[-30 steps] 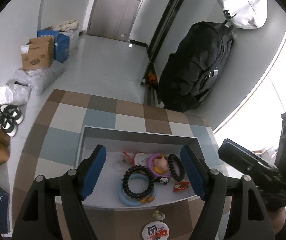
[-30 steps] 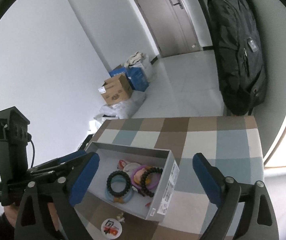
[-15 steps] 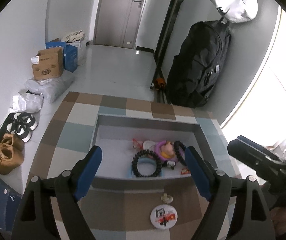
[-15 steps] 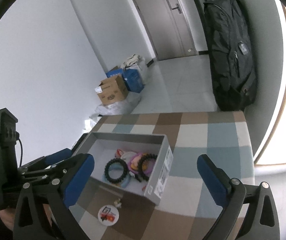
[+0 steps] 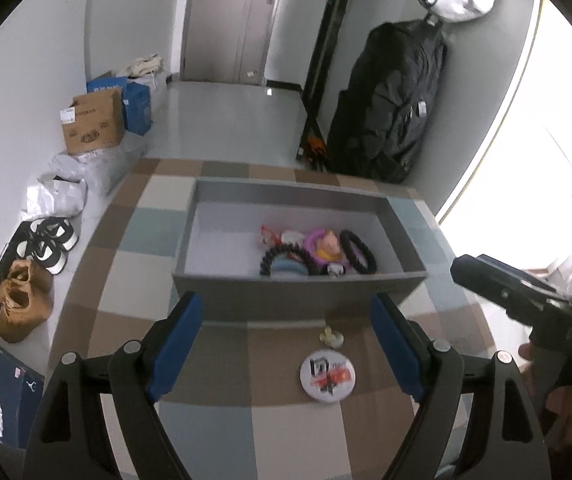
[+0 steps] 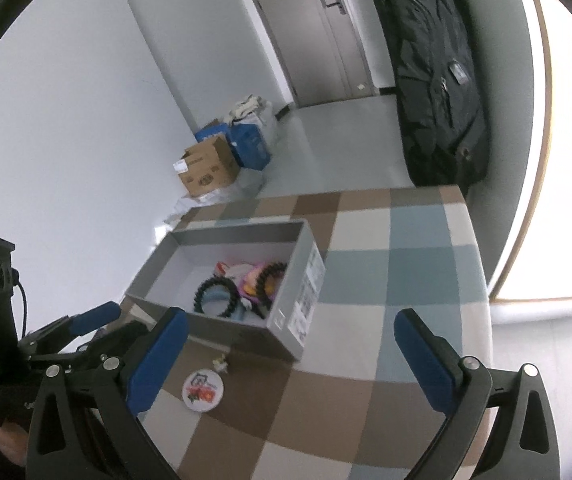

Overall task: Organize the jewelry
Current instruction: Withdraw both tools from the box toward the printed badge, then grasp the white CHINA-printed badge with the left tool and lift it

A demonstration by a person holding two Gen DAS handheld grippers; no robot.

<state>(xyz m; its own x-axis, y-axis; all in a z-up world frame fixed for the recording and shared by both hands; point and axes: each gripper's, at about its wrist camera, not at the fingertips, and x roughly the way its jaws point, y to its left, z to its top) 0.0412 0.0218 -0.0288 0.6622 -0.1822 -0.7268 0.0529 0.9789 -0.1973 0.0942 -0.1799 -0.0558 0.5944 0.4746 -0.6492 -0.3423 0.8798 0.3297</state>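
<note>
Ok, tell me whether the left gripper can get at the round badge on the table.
Probably yes: the badge lies bare on the table, outside the box, ahead of the open, empty left gripper.

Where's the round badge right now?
The round badge lies on the checked tablecloth, outside the grey box and just in front of its near wall, beside a small pale trinket; the left wrist view shows it between the open fingers.

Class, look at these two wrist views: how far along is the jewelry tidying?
Done: bracelets and small trinkets already lie in the grey box. In hand: nothing; the left gripper and right gripper are both open and empty. Left: the round badge and a small pale charm on the checked tablecloth, outside the box.
</note>
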